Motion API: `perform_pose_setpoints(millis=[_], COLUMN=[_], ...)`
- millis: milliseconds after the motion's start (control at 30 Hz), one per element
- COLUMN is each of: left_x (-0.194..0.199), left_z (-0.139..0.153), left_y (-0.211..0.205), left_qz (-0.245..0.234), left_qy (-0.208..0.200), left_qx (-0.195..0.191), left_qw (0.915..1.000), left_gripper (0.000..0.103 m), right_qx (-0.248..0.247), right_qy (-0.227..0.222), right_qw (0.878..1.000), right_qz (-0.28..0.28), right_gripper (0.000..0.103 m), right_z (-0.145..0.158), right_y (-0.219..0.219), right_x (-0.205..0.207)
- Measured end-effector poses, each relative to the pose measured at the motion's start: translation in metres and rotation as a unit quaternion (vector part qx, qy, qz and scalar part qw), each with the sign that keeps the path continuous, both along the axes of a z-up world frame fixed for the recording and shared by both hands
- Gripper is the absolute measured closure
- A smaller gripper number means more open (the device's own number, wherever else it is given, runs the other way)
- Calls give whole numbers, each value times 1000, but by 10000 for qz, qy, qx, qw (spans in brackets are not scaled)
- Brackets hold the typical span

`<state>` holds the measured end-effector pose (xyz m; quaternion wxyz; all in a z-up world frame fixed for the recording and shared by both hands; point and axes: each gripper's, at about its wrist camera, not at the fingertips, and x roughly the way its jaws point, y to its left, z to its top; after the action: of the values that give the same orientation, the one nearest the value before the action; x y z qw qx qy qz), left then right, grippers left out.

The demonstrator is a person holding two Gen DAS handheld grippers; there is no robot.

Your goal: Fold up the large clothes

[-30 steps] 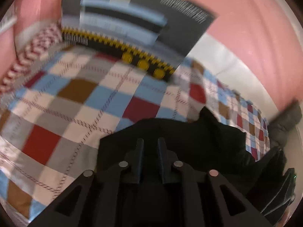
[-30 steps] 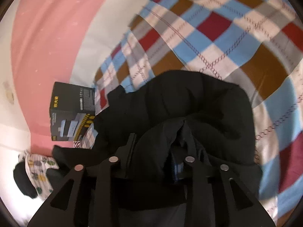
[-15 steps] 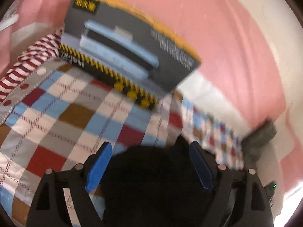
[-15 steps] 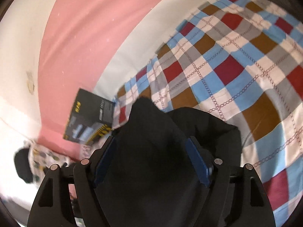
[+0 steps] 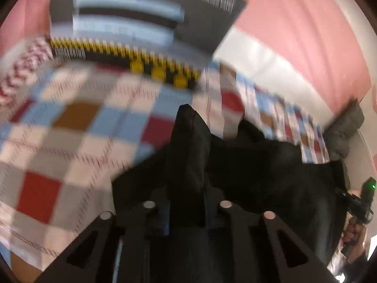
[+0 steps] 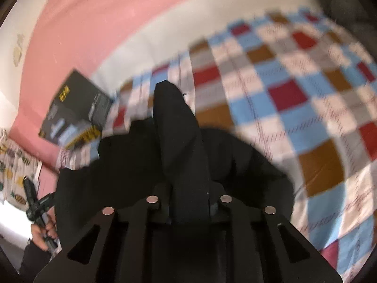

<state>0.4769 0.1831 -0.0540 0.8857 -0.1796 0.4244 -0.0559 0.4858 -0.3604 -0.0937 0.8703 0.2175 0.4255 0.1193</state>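
A large black garment point(image 5: 259, 169) lies bunched on a checked bedspread point(image 5: 70, 141). My left gripper point(image 5: 186, 202) is shut on a fold of it, and a peak of black cloth sticks up between the fingers. My right gripper point(image 6: 188, 202) is shut on another fold of the same black garment point(image 6: 179, 129), which rises in a peak from the jaws. Both views are blurred by motion. The other hand and gripper handle show at the right edge of the left wrist view point(image 5: 360, 207) and the lower left of the right wrist view point(image 6: 40, 212).
A dark cardboard box point(image 5: 141, 23) with yellow markings stands at the bed's far side against a pink wall point(image 5: 306, 23); it also shows in the right wrist view point(image 6: 75, 110). A grey bundle point(image 5: 344, 129) lies at the bed's edge. A red-and-white cloth point(image 5: 21, 70) lies left.
Half a second ago both grippers were open over the black garment. Now both have closed on folds of it and the cloth stands up between the fingers.
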Motion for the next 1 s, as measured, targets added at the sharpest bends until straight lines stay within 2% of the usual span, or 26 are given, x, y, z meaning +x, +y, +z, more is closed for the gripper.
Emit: perform_pose_setpoints(millis=[100, 167, 233, 267, 333, 433, 500, 633, 767, 800, 867, 900, 1000], left_x=[17, 35, 51, 58, 62, 63, 61, 40, -8, -22, -52, -64, -83], left_z=[12, 5, -18, -33, -48, -48, -41, -12, 22, 27, 29, 25, -6], left_y=[0, -14, -29, -34, -38, -39, -36, -28, -23, -23, -28, -32, -44], left_qz=[250, 285, 272, 244, 253, 254, 264, 249, 244, 208, 111, 50, -136], left_qy=[-254, -278, -37, 100, 153, 153, 171, 52, -397, -497, -640, -635, -224], left_qx=[39, 458, 862, 988, 1050, 1154, 1128, 1044, 955, 869, 753, 764, 926], left_qw=[9994, 9982, 9959, 9948, 9940, 9929, 9931, 9942, 9943, 9948, 9950, 9950, 9954], left_gripper=[84, 84, 83, 82, 80, 75, 73, 72, 70, 68, 58, 58, 58], right_qx=[-129, -365, -547, -593, -662, -834, -873, -1133, -1339, -1421, -1608, -1660, -2118], right_qy=[34, 72, 298, 448, 495, 510, 517, 119, -395, -436, -431, -369, -115], right_qw=[9996, 9986, 9973, 9965, 9958, 9943, 9936, 9917, 9895, 9885, 9860, 9854, 9769], right_qz=[-267, -364, -397, -382, -404, -431, -495, -602, -373, -273, -58, 94, 280], right_gripper=[86, 86, 86, 83, 80, 73, 63, 62, 62, 62, 62, 62, 62], right_z=[-1, -11, -32, -47, -58, -60, -54, -17, 15, 17, 13, 5, -24], right_y=[-7, -3, 0, 1, 2, 4, 1, -5, 7, 14, 28, 35, 53], right_x=[15, 27, 39, 45, 48, 48, 45, 13, -38, -47, -65, -72, -76])
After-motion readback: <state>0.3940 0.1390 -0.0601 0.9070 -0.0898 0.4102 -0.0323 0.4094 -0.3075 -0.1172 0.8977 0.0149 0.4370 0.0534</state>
